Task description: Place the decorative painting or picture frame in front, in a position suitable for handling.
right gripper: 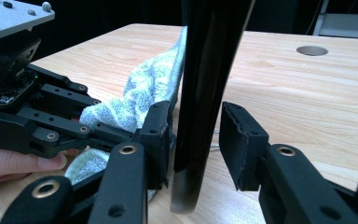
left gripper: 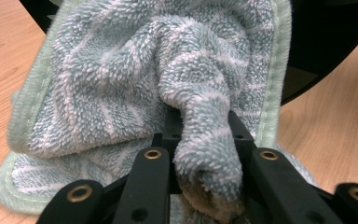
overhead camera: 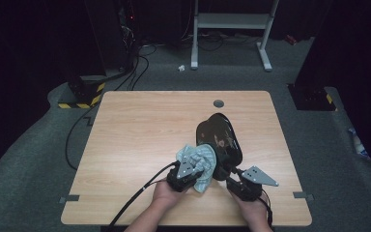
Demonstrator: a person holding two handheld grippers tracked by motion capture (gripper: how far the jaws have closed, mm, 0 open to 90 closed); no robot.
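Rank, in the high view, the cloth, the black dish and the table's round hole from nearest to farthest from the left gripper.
1. Cloth, pinched in the left gripper.
2. Black dish, just right, behind the cloth.
3. Round hole, at the table's far edge.

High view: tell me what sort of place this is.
Probably a lab or recording room: a lone wooden table on grey carpet, loose cables running to dark equipment stands, and a white metal frame behind.
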